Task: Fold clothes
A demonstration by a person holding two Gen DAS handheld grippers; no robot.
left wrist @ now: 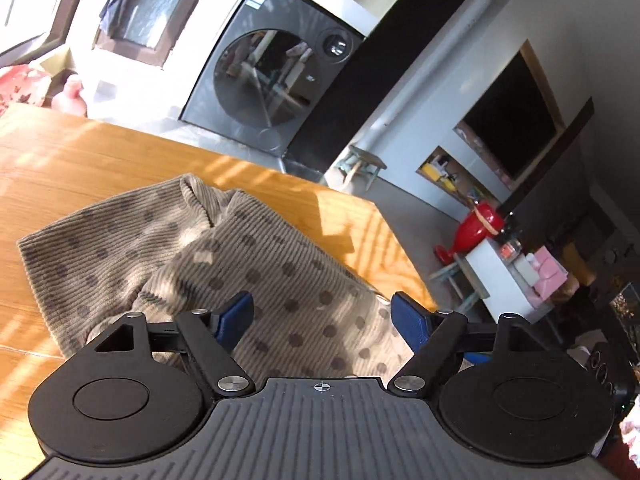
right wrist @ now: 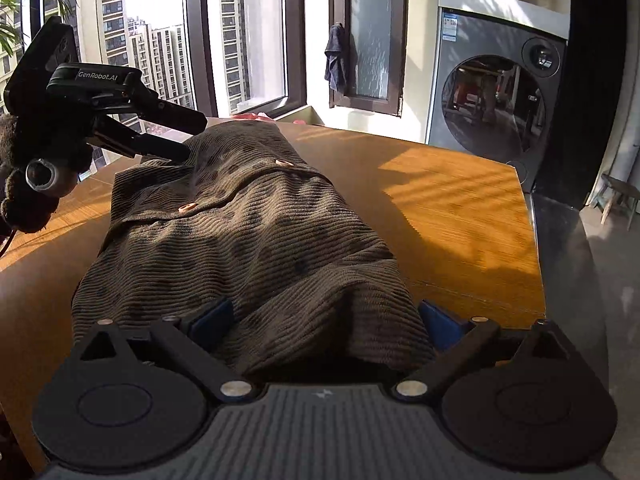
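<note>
Cardigan (right wrist: 248,232) buttons only in right view, perhaps three, both grippers wide.

The left tool (left wrist: 322,316) has its blue fingers (left wrist: 236,314) spread wide apart, gripping nothing. The right tool (right wrist: 326,320) is likewise spread wide, blue fingers (right wrist: 440,322) low and level, pointing forward.

The near hem of the cardigan (right wrist: 256,240) is disappearing beneath the right tongs (right wrist: 326,320), so any grip there is staying unclear. The left tongs (left wrist: 322,320) are covering the cloth's near end, and the surface (left wrist: 80,160) is running off past the frame's left edge.
</note>
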